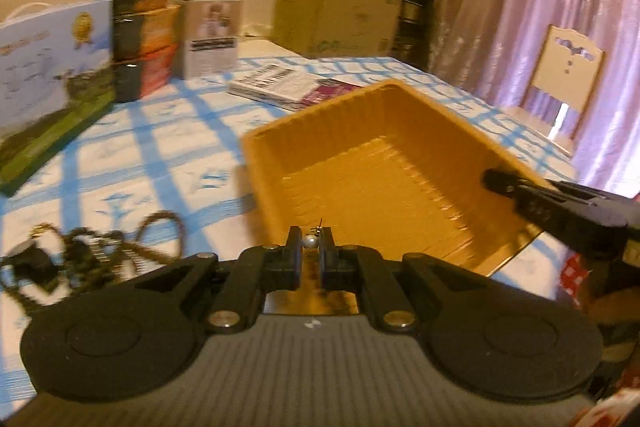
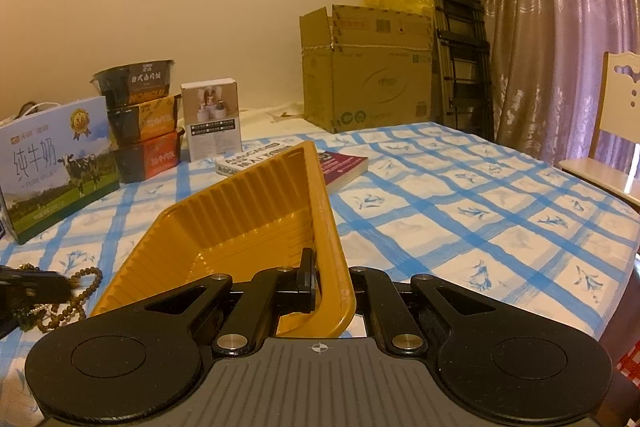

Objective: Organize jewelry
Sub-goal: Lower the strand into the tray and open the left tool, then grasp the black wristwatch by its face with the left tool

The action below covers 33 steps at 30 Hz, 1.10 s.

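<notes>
Left wrist view motion-blurred: print on milk carton (image 1: 52,67) and stacked food bowls (image 1: 140,31) unreadable there. Jewelry heap (image 1: 92,259) at near left smeared, partly behind gripper body; pieces not separable. Small silvery bead (image 1: 310,242) pinched in left gripper (image 1: 311,241): kind of jewelry too small to tell. Right gripper (image 2: 320,267): right finger hidden behind yellow tray (image 2: 256,223) wall. Chair (image 2: 616,131) cut off by right edge. Book (image 2: 344,167) partly hidden behind tray.

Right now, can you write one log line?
left gripper: shut on earring | right gripper: shut on tray rim | beads: on table
</notes>
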### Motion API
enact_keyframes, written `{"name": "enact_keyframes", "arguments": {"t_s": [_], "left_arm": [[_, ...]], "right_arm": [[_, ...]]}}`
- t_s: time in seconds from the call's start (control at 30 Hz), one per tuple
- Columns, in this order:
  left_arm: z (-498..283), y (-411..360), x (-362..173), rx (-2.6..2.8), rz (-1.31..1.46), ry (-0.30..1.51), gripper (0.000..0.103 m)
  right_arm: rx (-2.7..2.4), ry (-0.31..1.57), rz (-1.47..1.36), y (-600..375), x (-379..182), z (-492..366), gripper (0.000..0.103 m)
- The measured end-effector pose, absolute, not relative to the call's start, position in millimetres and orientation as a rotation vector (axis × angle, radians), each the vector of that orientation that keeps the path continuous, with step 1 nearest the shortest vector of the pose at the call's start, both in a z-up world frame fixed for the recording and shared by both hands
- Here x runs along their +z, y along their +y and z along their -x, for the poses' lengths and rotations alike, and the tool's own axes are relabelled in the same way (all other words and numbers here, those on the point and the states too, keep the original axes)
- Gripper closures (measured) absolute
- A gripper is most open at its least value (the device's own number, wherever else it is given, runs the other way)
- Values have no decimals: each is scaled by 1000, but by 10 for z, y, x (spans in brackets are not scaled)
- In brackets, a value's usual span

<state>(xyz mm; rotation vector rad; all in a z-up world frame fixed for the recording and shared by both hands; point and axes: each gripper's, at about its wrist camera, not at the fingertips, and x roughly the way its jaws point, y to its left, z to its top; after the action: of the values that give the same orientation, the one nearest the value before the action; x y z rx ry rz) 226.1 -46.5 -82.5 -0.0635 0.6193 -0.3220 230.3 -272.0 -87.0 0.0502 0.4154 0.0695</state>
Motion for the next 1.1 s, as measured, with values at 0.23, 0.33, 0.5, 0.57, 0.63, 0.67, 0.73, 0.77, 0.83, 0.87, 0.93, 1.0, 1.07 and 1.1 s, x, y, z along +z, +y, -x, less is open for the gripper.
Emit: {"name": "enact_keyframes", "arguments": {"t_s": [0.23, 0.33, 0.5, 0.57, 0.63, 0.67, 0.73, 0.77, 0.83, 0.87, 0.93, 1.0, 1.07, 1.1], "left_arm": [[-2420, -681, -985, -356, 108, 690, 96], [-2433, -694, -1005, -362, 121, 697, 95], [-2399, -631, -940, -364, 127, 671, 87], [-2363, -566, -904, -357, 137, 662, 87], [-2294, -456, -888, -339, 141, 656, 87], [-2267, -390, -888, -322, 133, 659, 87], [-2208, -213, -904, -270, 114, 669, 87], [-2180, -103, -915, -237, 108, 674, 87], [-2145, 144, -943, -157, 99, 687, 87], [-2141, 264, -955, -116, 95, 693, 85], [-2144, 505, -980, -24, 83, 699, 81], [-2160, 730, -999, 44, 90, 702, 76], [-2200, 917, -1009, 91, 115, 702, 73], [-2230, 997, -1018, 113, 130, 704, 73]], "right_arm": [[62, 414, -56, -2738, -873, -2326, 98], [61, 415, -56, -2737, -876, -2329, 98], [53, 415, -59, -2780, -883, -2336, 98], [50, 416, -60, -2784, -889, -2339, 98], [50, 419, -57, -2796, -892, -2341, 98], [50, 420, -57, -2799, -889, -2338, 98], [48, 422, -57, -2826, -893, -2336, 98], [47, 423, -59, -2837, -894, -2338, 98], [44, 425, -61, -2863, -901, -2340, 98], [42, 425, -62, -2867, -905, -2341, 98], [39, 425, -61, -2855, -905, -2335, 98], [38, 425, -60, -2848, -905, -2335, 98], [39, 425, -58, -2847, -904, -2336, 98], [39, 425, -56, -2850, -906, -2339, 98]]}}
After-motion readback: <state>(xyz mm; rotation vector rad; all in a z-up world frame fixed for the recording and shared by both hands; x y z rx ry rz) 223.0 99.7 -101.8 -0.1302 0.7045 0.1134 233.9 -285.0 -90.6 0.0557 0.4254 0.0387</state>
